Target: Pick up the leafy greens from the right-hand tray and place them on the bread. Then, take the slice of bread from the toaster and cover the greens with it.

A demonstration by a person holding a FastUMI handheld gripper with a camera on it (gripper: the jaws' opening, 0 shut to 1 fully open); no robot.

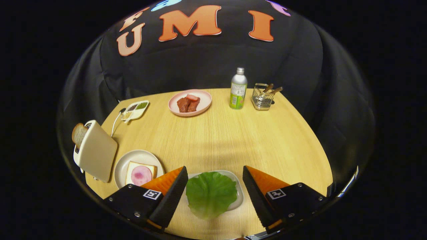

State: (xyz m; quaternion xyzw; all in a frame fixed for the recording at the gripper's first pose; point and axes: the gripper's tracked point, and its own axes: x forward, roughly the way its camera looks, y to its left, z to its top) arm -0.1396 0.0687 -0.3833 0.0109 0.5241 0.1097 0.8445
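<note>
A green lettuce leaf (210, 194) lies on a small white tray (237, 195) at the near edge of the wooden table. My gripper (215, 175) is open, one orange finger on each side of the leaf and above it, touching nothing. Left of the fingers stands a white plate (137, 159) with a slice of bread (132, 172) topped by a pink round of ham (141, 175). Further left a cream toaster (96, 151) holds a second slice of bread (78, 134) sticking out of its slot.
At the back of the table stand a pink plate of meat (190, 102), a green-labelled bottle (238, 89) and a wire caddy with utensils (263, 96). A white divided dish (135, 110) sits at the back left behind the toaster.
</note>
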